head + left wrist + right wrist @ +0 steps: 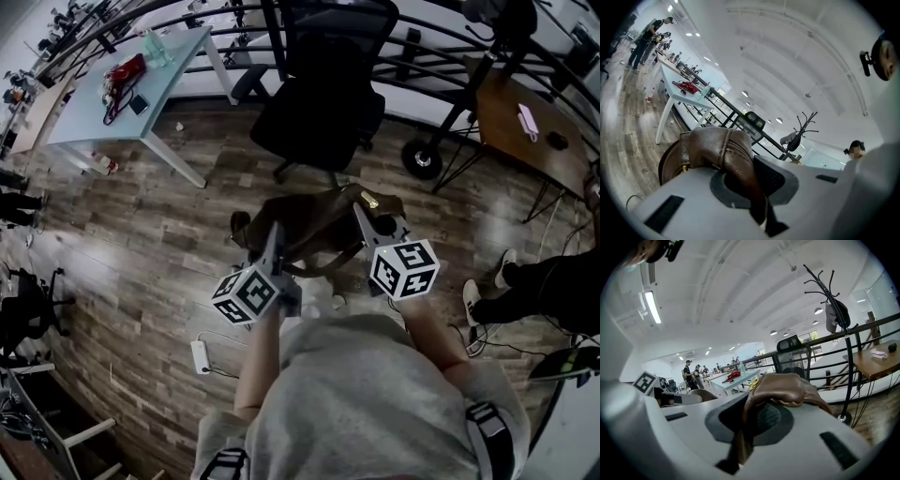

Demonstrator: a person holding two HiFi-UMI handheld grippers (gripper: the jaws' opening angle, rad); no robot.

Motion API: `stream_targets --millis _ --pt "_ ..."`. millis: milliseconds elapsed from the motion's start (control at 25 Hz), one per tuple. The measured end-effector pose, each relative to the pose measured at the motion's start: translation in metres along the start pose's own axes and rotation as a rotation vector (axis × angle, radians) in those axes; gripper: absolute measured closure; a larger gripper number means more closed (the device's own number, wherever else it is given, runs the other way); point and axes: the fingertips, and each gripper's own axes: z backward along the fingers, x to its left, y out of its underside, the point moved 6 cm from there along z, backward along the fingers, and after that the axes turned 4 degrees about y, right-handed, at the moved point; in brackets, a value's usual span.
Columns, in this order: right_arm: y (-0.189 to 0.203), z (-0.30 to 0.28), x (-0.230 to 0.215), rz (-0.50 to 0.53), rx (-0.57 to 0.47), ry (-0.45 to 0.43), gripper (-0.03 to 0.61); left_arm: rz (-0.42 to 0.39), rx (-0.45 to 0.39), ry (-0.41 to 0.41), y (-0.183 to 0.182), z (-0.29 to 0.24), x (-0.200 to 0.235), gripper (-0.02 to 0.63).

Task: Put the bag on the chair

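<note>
Two tongs, both clamped on one brown leather bag [314, 234].

1. Left tongs [275, 236]: jaws closed on a fold of the bag's rim beside the zip. They are held nearly level with the tips slightly down, on a bare forearm [255, 366] reaching forward from the person's grey top.
2. Right tongs [364, 214]: jaws closed on the bag's opposite edge, next to a gold-coloured fitting [369, 200]. Same near-level pose, alongside the left pair.
3. Bag: slung between the two tong tips, clear of the wooden floor [141, 253].
4. Black office chair [319, 103]: just beyond the tong tips, apart from the bag.
5. Pale surface [94, 103]: beyond and left of the left tongs.
</note>
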Motion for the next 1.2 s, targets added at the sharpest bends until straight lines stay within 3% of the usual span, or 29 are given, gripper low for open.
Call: stream_targets --millis 480,1200 --pt "-0.018 -0.082 -0.020 -0.007 0.026 0.036 0.558 0.016 0.037 0.011 -0.036 -0.077 0.045 0.594" --pt "-0.084 -0.257 -0.035 -0.052 -0.006 0.139 0.558 -0.020 0.129 0.109 -0.157 -0.230 0.131 0.594"
